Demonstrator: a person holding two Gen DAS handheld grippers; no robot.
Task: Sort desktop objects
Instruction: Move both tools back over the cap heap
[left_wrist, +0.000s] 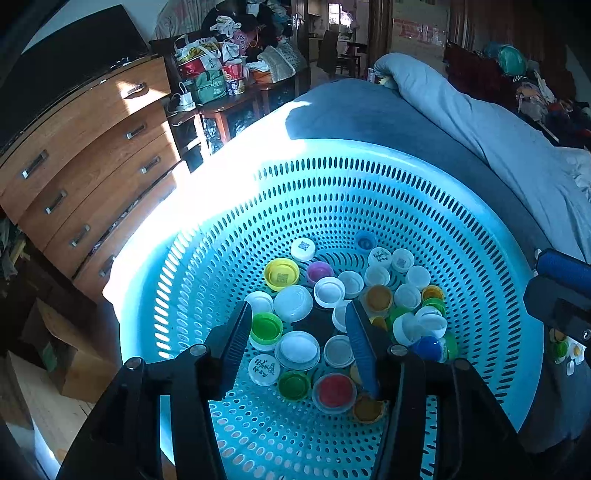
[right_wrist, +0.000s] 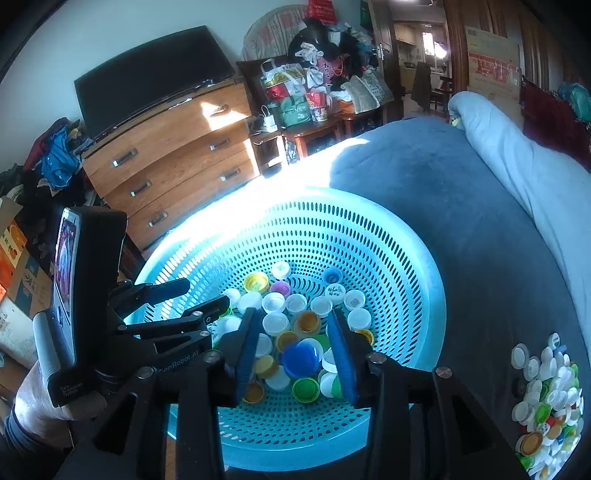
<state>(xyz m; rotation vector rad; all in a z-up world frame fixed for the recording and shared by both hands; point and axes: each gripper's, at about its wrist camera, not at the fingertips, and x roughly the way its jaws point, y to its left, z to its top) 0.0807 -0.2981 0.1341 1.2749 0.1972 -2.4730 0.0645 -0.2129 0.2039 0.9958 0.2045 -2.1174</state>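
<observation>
A round turquoise perforated basket (left_wrist: 369, 192) sits on a blue-grey bed and holds several bottle caps: white, green, yellow, orange, red (left_wrist: 335, 391), blue (left_wrist: 428, 347). My left gripper (left_wrist: 299, 314) is open and empty, low inside the basket over white and green caps. My right gripper (right_wrist: 293, 325) is open and empty above the basket (right_wrist: 417, 266), with a blue cap (right_wrist: 295, 356) and orange caps between its fingers' line of sight. The left gripper shows at the left of the right wrist view (right_wrist: 177, 295). A second pile of caps (right_wrist: 550, 406) lies on the bed at the right.
A wooden chest of drawers (right_wrist: 177, 155) with a dark TV on top stands left of the bed. A cluttered side table (right_wrist: 310, 110) is behind it. A rolled light-blue quilt (right_wrist: 517, 155) lies along the bed's right side. Cardboard boxes (left_wrist: 66, 354) sit on the floor.
</observation>
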